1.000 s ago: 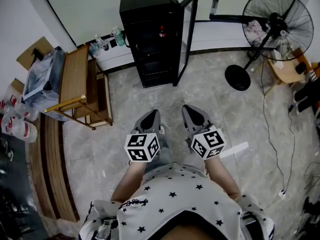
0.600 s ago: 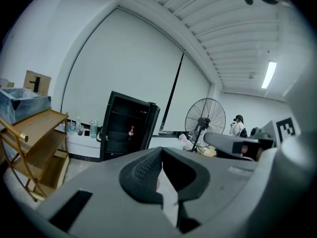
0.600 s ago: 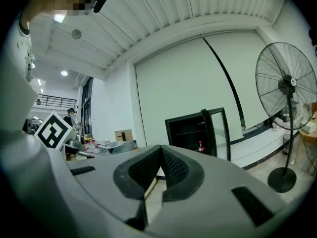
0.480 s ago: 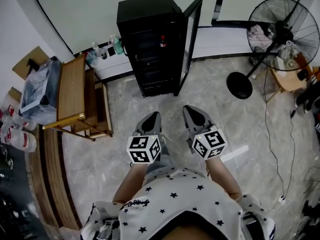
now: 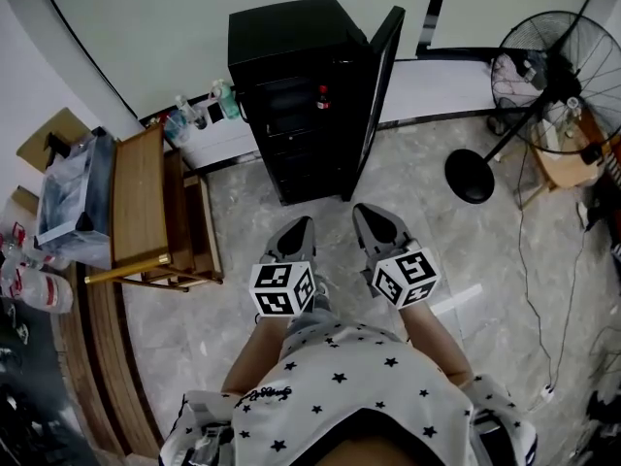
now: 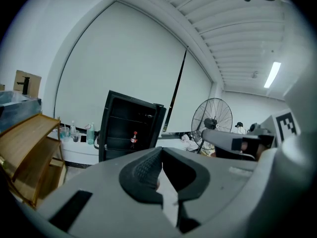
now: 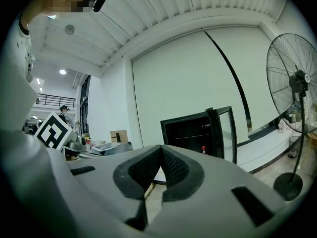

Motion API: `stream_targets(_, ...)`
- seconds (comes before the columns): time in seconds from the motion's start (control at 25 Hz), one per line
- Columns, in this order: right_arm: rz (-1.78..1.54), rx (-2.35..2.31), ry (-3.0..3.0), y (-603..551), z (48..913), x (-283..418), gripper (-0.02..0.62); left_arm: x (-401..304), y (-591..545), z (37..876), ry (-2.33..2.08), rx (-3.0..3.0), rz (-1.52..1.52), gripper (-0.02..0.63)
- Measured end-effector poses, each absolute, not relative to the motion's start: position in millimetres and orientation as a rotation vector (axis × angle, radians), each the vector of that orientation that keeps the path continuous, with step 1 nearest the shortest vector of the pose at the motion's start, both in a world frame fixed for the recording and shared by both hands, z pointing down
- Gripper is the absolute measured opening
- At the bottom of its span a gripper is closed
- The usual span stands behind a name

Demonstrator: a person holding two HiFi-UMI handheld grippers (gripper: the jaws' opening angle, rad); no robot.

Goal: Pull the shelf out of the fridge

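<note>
A small black fridge [image 5: 296,95] stands against the far wall with its glass door [image 5: 380,85] swung open to the right. Inside are dark shelves [image 5: 291,115] and a red bottle [image 5: 322,97]. The fridge [image 6: 126,133] also shows in the left gripper view, and the fridge [image 7: 190,133] in the right gripper view. My left gripper [image 5: 298,227] and right gripper [image 5: 371,218] are held side by side above the floor, well short of the fridge. Both are shut with nothing between the jaws.
A wooden rack [image 5: 146,207] with a plastic-wrapped box [image 5: 68,187] stands at the left. Bottles [image 5: 199,105] sit on a low white ledge [image 5: 218,134] beside the fridge. A standing fan [image 5: 543,76] and its cable [image 5: 543,280] are at the right.
The view has shifted so the fridge sits slightly lower and nearer. Both grippers keep their places side by side and stay shut.
</note>
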State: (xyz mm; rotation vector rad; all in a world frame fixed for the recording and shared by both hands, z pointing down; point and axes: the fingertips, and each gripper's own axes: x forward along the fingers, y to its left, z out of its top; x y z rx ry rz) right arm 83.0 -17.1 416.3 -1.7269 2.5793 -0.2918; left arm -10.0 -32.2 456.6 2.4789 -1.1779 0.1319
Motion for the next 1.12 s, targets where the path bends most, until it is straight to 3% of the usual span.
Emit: stream_targets(1.12,-0.382,-1.709,2.559,-223.2,436.6,57.9,-0.006,-46.2,-221.9,479.6,-1.218,2.429,0.156,0.014)
